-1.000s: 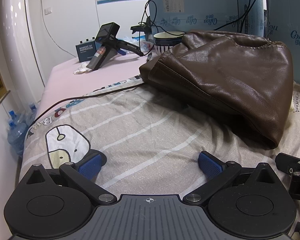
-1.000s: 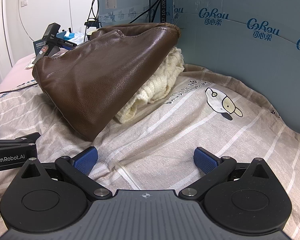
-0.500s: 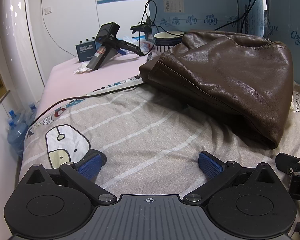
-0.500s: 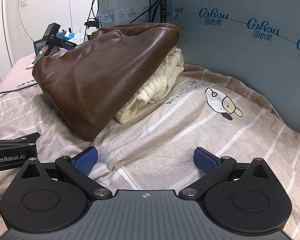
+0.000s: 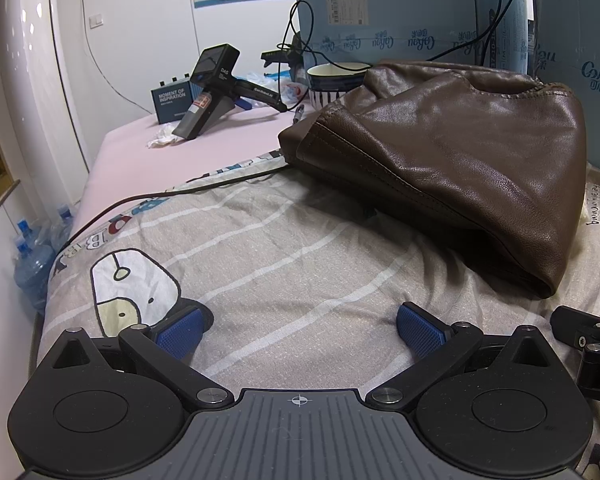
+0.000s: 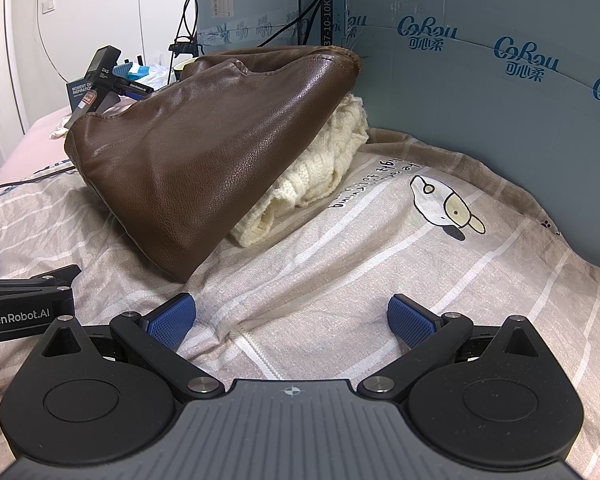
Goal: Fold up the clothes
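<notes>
Striped beige cartoon-print bedsheet, bare before folded brown leather jacket over cream knit sweater; left tongs and right tongs low, spread wide, empty.

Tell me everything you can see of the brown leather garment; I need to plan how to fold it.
The brown leather garment looks like smooth, glossy leather with stitched seams and a frayed-looking edge at its high end. It lies bunched in a sloping heap on the striped bedsheet, draped over a cream knit sweater that props it up and peeks out underneath. Sleeves and collar cannot be made out. Neither claw touches it.
</notes>
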`<act>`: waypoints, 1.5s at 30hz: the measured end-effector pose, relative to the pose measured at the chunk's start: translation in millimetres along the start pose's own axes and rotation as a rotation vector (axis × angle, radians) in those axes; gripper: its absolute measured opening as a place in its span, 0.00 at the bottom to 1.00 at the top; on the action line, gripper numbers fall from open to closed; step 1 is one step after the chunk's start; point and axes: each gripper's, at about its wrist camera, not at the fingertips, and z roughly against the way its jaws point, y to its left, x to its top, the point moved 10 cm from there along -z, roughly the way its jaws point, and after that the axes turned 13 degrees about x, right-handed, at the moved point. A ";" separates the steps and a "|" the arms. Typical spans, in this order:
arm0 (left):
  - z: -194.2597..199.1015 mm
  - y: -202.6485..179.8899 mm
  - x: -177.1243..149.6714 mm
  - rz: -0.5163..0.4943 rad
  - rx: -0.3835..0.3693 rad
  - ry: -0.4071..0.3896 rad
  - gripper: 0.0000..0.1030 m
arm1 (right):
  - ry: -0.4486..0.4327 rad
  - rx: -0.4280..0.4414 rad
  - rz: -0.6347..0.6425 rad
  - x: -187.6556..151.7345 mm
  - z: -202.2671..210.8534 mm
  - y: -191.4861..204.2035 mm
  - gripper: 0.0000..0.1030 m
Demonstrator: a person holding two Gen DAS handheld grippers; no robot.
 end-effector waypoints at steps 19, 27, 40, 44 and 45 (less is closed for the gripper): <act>-0.7 1.7 -1.7 0.023 -0.014 0.013 1.00 | 0.000 0.000 0.000 0.1 0.2 0.1 1.00; -0.5 2.1 -2.2 0.027 -0.017 0.015 1.00 | 0.000 0.000 0.000 0.0 0.3 0.1 1.00; -0.5 2.5 -2.3 0.029 -0.018 0.016 1.00 | 0.000 0.001 0.001 0.1 0.2 -0.2 1.00; -0.5 2.5 -2.3 0.029 -0.018 0.017 1.00 | 0.000 0.001 0.000 0.2 0.1 -0.4 1.00; -0.5 2.5 -2.2 0.030 -0.019 0.017 1.00 | 0.000 0.001 0.000 0.2 0.1 -0.4 1.00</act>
